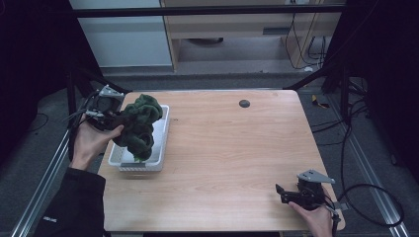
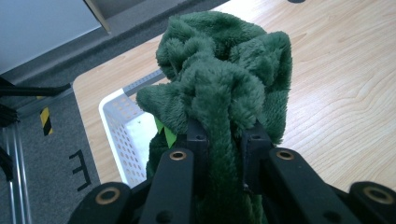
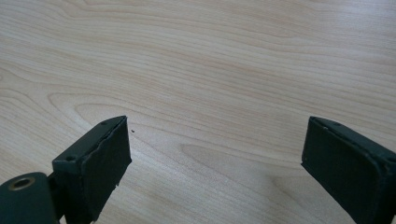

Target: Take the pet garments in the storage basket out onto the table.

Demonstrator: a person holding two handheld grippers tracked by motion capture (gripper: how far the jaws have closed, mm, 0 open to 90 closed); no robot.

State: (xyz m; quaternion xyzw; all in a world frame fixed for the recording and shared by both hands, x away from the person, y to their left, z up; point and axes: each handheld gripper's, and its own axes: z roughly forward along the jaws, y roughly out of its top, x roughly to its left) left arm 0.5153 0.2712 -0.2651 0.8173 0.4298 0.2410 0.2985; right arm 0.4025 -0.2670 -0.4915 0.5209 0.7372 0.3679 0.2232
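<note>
While the left gripper (image 2: 224, 140) clenches a fold of the green fleece cloth (image 2: 224, 74), the bundle hangs bunched above the white perforated basket (image 1: 160, 143), its lower end reaching down inside the basket. The high view puts the basket at the left edge of the wooden table (image 1: 237, 158), with the left gripper (image 1: 112, 121) just left of it. The right gripper (image 3: 215, 163) sits far right of the basket, near the table's front corner, jaws spread wide over bare wood, nothing between them. A small dark disc (image 1: 244, 103) lies right of the basket, toward the far edge.
</note>
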